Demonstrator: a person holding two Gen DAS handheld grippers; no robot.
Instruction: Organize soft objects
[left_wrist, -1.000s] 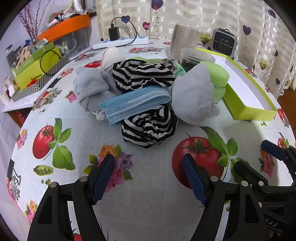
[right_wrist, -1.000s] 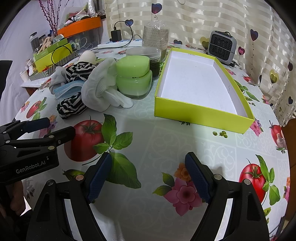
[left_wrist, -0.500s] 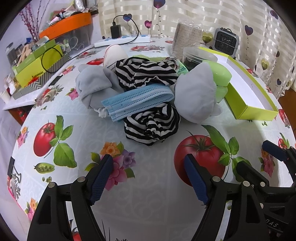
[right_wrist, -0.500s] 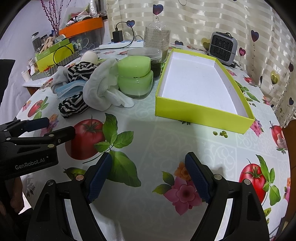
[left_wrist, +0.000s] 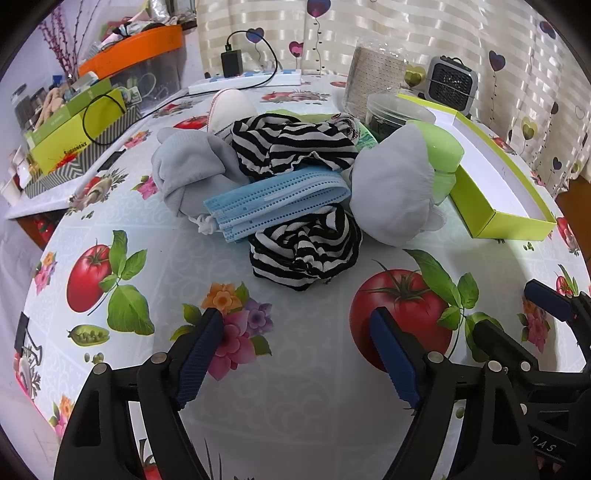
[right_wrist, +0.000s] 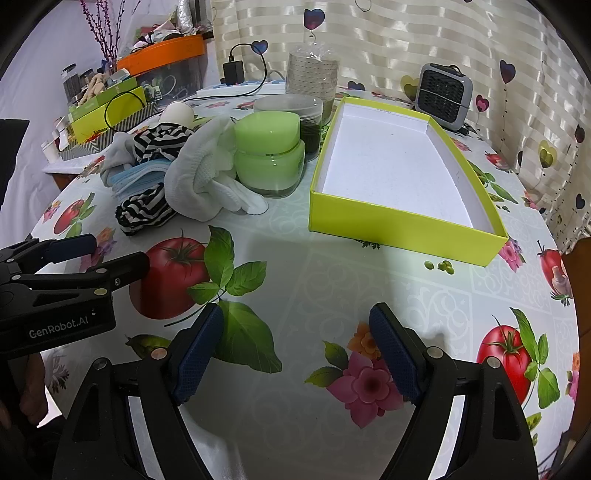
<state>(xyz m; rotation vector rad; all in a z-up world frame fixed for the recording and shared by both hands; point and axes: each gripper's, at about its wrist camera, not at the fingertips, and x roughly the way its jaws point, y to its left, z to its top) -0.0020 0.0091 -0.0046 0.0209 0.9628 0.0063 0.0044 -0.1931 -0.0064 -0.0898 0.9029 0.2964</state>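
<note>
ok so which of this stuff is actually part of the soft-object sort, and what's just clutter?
Job:
- striped cloths
- blue face mask
- grey sock
- white sock
- yellow-green box, empty
- left gripper and right gripper, both open

Clutter:
- green jar
- small fan
- charger
- orange-lidded bin

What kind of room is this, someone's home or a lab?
Most likely a home, perhaps a dining corner: a round table with a tomato-print tablecloth, heart-patterned curtains behind it, and everyday clutter such as a small fan heater and a plugged-in charger.
</note>
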